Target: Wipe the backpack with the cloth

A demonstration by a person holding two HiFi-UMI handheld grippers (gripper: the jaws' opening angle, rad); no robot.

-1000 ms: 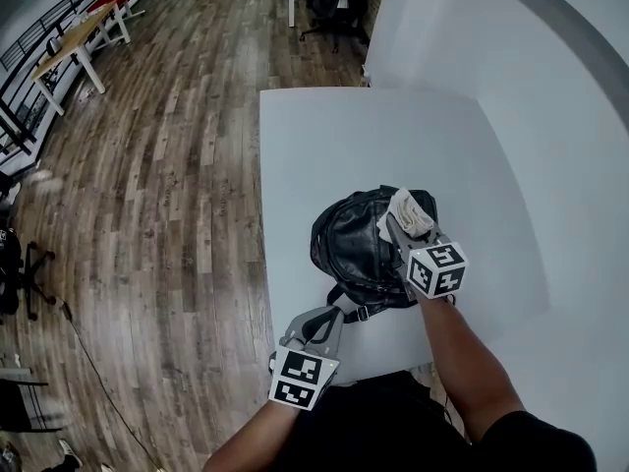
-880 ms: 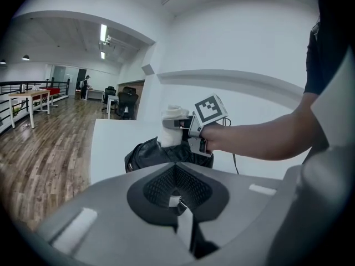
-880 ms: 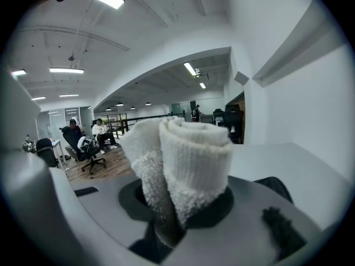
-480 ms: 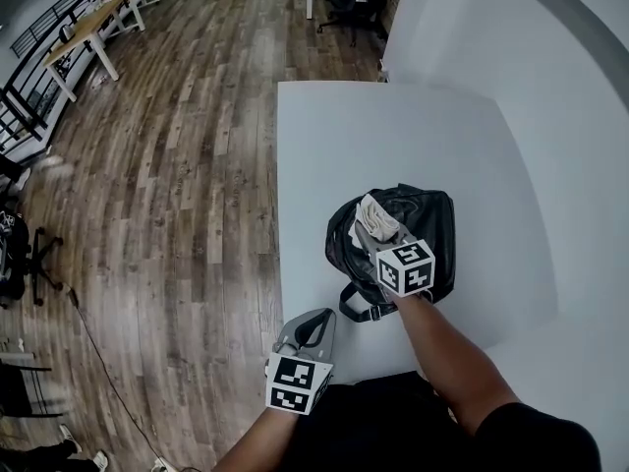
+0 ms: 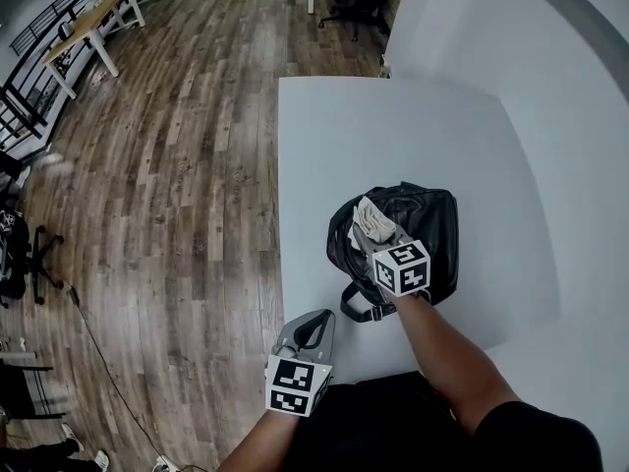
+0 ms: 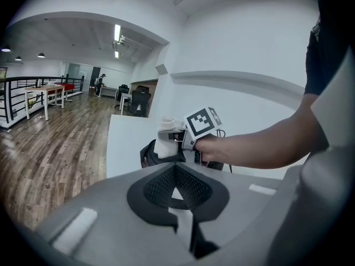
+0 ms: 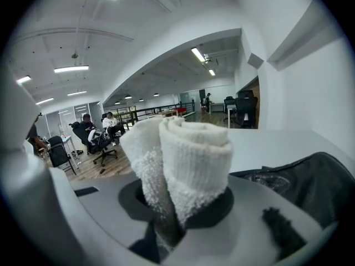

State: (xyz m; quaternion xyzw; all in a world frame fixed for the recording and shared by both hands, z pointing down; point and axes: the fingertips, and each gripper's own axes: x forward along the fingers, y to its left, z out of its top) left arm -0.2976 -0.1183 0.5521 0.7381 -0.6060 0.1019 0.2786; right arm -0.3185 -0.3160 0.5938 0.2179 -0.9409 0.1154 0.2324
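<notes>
The black leather backpack [image 5: 432,234] lies flat on the white worktop [image 5: 344,136]. The right gripper [image 5: 377,238] is over the backpack's left part, its fingers clenched on a folded white terry cloth [image 5: 372,218] that presses against the leather. The left gripper [image 5: 313,327] is held apart from the backpack, beyond its near-left strap, with its fingers closed together on nothing.
</notes>
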